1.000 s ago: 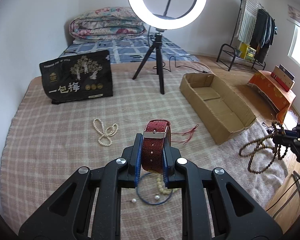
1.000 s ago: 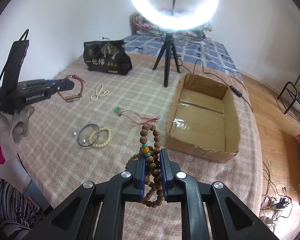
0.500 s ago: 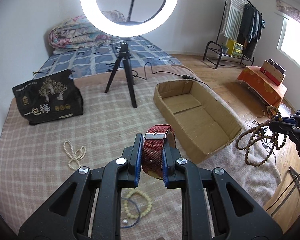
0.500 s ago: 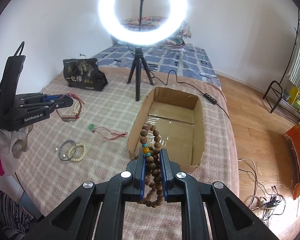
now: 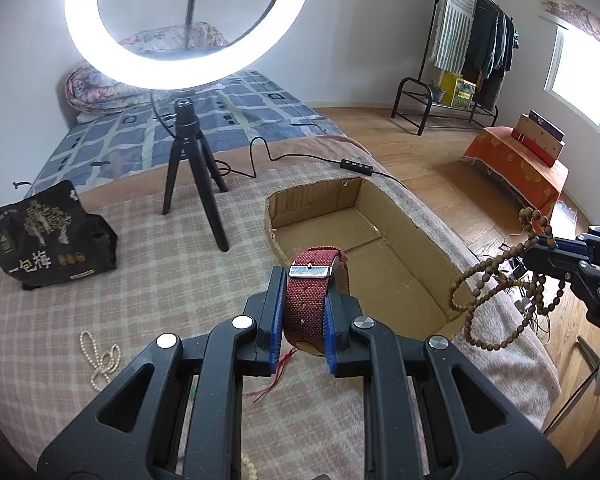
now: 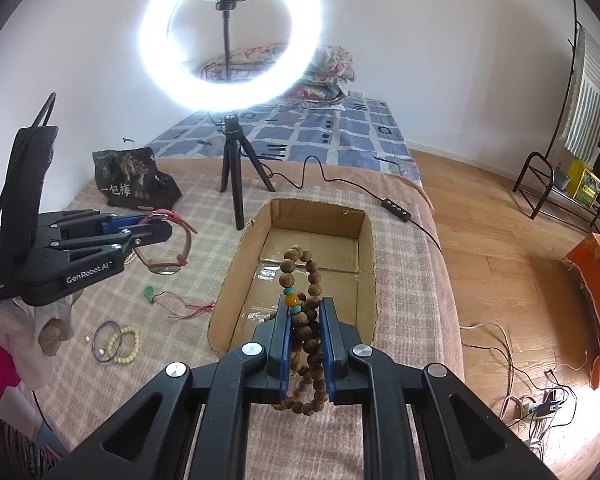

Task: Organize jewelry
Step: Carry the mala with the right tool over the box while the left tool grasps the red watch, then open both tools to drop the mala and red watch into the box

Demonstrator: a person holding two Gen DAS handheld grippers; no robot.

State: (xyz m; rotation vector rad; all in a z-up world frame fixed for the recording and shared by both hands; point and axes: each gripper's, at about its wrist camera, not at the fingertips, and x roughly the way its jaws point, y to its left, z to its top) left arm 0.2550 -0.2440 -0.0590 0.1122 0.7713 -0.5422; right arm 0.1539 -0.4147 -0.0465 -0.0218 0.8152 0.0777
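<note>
My left gripper (image 5: 303, 316) is shut on a red woven watch strap (image 5: 308, 300) and holds it in the air just short of the near left corner of an open cardboard box (image 5: 384, 216). In the right wrist view the left gripper (image 6: 156, 226) hangs left of the box (image 6: 366, 280) with the watch (image 6: 168, 256) dangling. My right gripper (image 6: 305, 332) is shut on a wooden bead string (image 6: 306, 280) above the box's near edge. That bead string (image 5: 496, 292) also shows in the left wrist view, hanging from the right gripper (image 5: 540, 248).
A ring light on a tripod (image 6: 232, 184) stands behind the box, its cable (image 5: 356, 166) running past. A black bag (image 5: 48, 240) sits far left. A pearl string (image 5: 100, 356), a green pendant on red cord (image 6: 168, 300) and bracelets (image 6: 116, 342) lie on the checked blanket. The bed edge is right.
Both grippers have moved toward the cardboard box with their loads still held. The left gripper swung right from over the bracelets; the right gripper now hangs over the box's near edge.
</note>
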